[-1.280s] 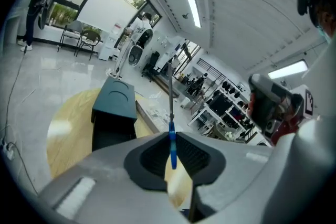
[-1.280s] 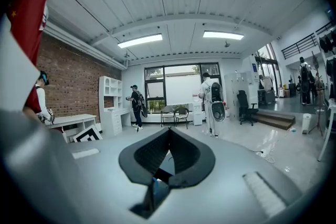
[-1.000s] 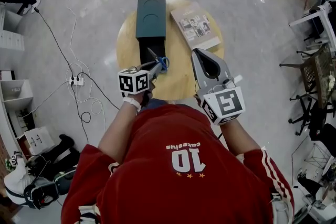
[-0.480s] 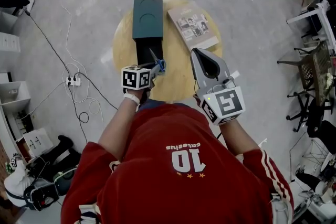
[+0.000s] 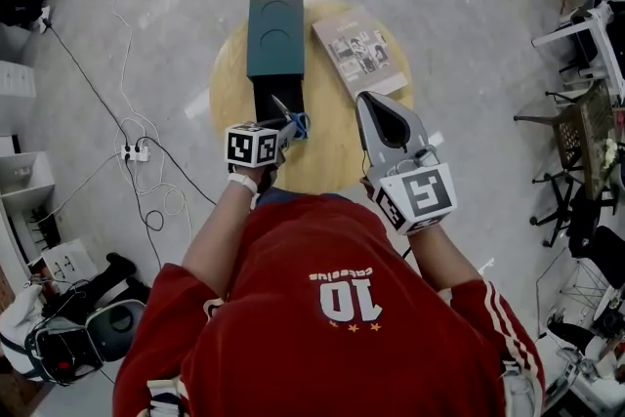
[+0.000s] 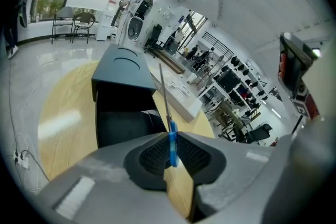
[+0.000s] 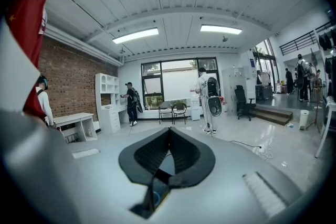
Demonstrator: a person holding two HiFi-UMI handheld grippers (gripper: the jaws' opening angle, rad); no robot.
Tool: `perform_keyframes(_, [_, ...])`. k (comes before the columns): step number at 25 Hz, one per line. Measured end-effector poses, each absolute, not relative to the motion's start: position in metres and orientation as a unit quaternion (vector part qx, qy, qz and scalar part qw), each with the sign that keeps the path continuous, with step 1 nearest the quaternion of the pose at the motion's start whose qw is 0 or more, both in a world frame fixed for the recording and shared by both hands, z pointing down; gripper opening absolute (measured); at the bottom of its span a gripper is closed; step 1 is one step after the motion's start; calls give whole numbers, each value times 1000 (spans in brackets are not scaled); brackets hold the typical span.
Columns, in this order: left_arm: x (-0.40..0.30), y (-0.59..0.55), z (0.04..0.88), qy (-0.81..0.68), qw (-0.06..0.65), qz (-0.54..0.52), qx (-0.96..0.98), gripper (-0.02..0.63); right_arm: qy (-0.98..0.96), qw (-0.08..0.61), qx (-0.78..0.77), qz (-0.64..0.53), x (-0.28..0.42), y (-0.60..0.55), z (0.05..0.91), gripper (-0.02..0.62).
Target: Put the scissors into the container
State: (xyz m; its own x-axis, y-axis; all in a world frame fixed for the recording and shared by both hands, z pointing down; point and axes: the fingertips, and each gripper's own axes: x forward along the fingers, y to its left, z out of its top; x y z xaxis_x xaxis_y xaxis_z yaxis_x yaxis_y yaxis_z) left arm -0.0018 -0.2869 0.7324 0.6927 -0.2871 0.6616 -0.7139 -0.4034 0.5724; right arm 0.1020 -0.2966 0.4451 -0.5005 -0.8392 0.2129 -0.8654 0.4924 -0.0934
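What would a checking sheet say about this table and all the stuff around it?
Surface: round wooden table on a grey floor.
Job's things: scissors with a blue handle, held at the near end of the dark green container, not yet inside.
Clutter: one book lying right of the container.
Grippers: left gripper shut on the scissors' handle, its jaws just easing open a little; right gripper shut, nothing in it.
Cables: floor cable and a power strip, left of the table.
Surroundings: chairs at right, white shelves at left, people far off.
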Motion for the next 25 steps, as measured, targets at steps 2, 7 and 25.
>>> perform_keyframes(2, [-6,-290,737,-320,434,256,802,65,-861,67,496,93,101,-298,443,-8])
perform_keyframes(7, [-15,-297,746,-333,409,291,798,102,-859,67,498,95,102,-301,443,-8])
perform_keyframes(25, [-49,-310,740,-386,372,306,787,123,-863,70,491,95,92,-303,445,-8])
